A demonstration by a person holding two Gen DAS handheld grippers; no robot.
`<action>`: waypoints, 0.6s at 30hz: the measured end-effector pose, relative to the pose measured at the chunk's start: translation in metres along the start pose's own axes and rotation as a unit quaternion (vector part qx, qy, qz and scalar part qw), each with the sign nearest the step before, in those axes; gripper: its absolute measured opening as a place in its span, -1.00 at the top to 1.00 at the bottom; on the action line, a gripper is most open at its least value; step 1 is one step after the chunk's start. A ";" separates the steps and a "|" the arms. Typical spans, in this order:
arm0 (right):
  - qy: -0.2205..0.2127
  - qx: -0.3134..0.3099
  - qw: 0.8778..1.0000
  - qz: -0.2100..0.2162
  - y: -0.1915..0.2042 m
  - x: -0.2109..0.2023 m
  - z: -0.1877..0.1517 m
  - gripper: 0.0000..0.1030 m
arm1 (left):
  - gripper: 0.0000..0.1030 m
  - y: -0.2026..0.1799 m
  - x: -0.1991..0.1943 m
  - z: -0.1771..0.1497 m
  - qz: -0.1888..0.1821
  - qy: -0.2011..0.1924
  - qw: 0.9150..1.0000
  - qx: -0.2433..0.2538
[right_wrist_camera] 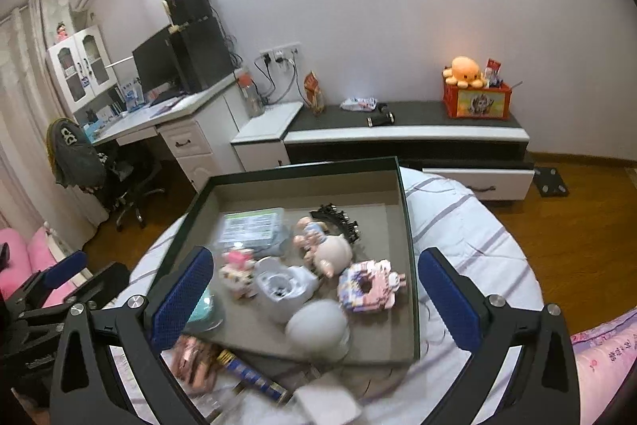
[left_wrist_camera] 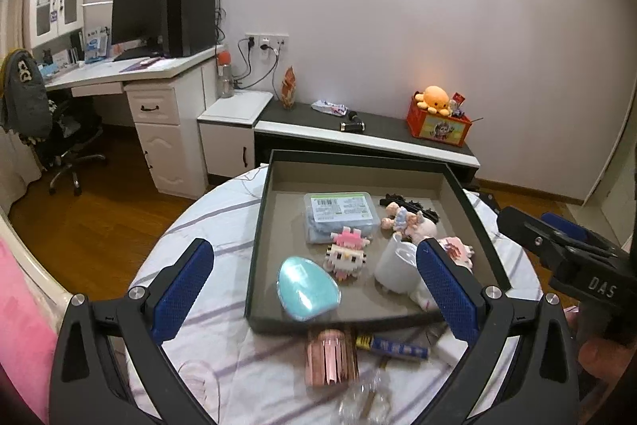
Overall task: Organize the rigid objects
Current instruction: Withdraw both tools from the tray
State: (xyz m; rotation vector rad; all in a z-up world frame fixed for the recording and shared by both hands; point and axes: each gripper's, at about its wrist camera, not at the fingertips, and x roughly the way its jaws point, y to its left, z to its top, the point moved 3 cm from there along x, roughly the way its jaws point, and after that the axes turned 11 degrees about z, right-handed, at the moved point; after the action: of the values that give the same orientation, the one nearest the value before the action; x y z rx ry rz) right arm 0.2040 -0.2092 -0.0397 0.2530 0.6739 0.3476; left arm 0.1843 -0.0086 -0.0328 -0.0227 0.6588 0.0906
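Already most items are gathered in the dark-rimmed shallow cardboard tray (left_wrist_camera: 266,226), while a pink ribbed cylinder (left_wrist_camera: 331,357) and a blue-and-yellow battery (left_wrist_camera: 392,347) are left on the table by its near edge, and both the left gripper (left_wrist_camera: 314,289) and the right gripper (right_wrist_camera: 314,289) are spread wide, nothing grasped.

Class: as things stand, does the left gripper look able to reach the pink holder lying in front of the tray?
Probably yes: the left gripper is open and empty, and the pink holder lies uncovered below it.
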 end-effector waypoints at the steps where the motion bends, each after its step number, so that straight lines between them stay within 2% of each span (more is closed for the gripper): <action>1: -0.005 -0.005 1.000 -0.003 0.006 -0.008 -0.001 -1.00 | -1.00 0.001 -0.006 -0.001 0.001 -0.003 1.000 0.000; 11: -0.052 -0.037 0.998 -0.003 0.052 -0.081 -0.023 -1.00 | -1.00 0.016 -0.071 -0.022 0.004 -0.025 1.000 -0.007; 18: -0.076 -0.045 0.996 -0.004 0.065 -0.134 -0.058 -1.00 | -1.00 0.034 -0.102 -0.047 0.012 -0.028 0.999 -0.015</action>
State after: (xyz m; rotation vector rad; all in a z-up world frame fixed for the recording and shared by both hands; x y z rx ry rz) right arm 0.0540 -0.1956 0.0136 0.1875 0.5078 0.3459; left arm 0.0721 0.0150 -0.0069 -0.0411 0.6011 0.1249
